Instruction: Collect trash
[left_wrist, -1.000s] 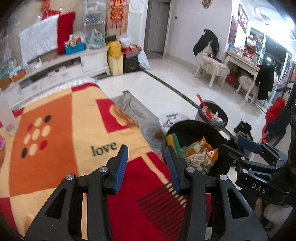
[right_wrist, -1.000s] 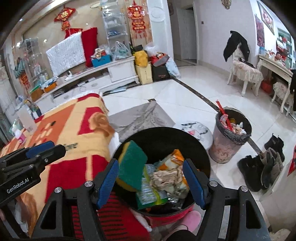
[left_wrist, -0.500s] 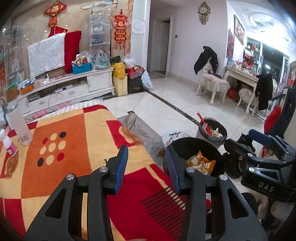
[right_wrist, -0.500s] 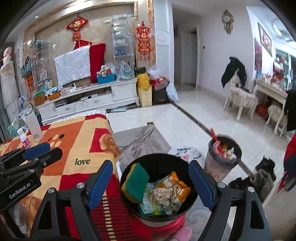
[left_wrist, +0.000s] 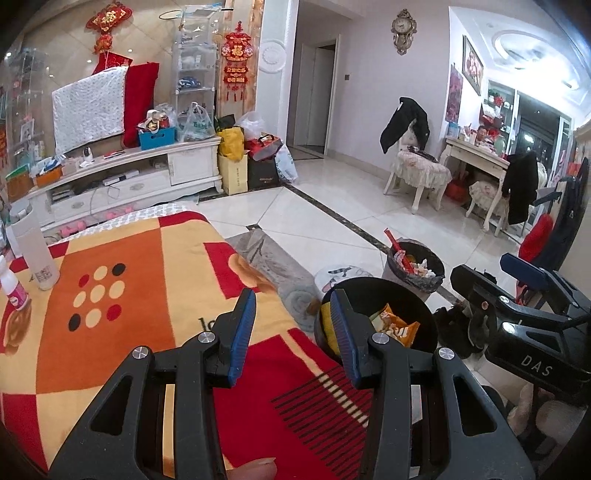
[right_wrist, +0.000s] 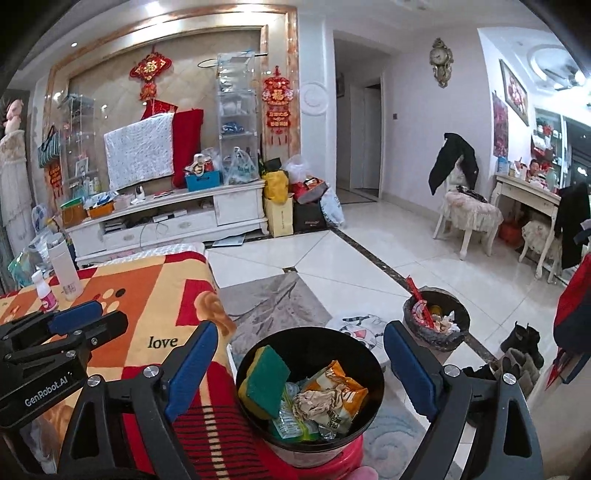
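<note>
A black bin (right_wrist: 321, 347) stands on a red stool beside the blanket-covered table. In it lie a green-and-yellow sponge (right_wrist: 264, 384), an orange snack wrapper (right_wrist: 341, 382), crumpled paper (right_wrist: 317, 400) and a green packet (right_wrist: 291, 428). My right gripper (right_wrist: 301, 369) hovers above the bin; its jaws are opening wide and hold nothing. In the left wrist view the same bin (left_wrist: 388, 295) sits just right of my left gripper (left_wrist: 291, 332), which is open by a narrow gap over the blanket's red corner, with nothing between its pads.
The orange-and-red blanket (left_wrist: 110, 332) covers the table. A tall white bottle (left_wrist: 37, 254) and a small pink-labelled bottle (left_wrist: 13, 288) stand at its far left. A second grey bin (left_wrist: 413, 266) full of rubbish, a cat mat (right_wrist: 364, 325) and shoes (right_wrist: 524, 343) are on the tiled floor.
Both cameras have risen and tipped up, so the bin sits lower and smaller in view. The right jaws have spread much wider. The left jaws keep the same gap.
</note>
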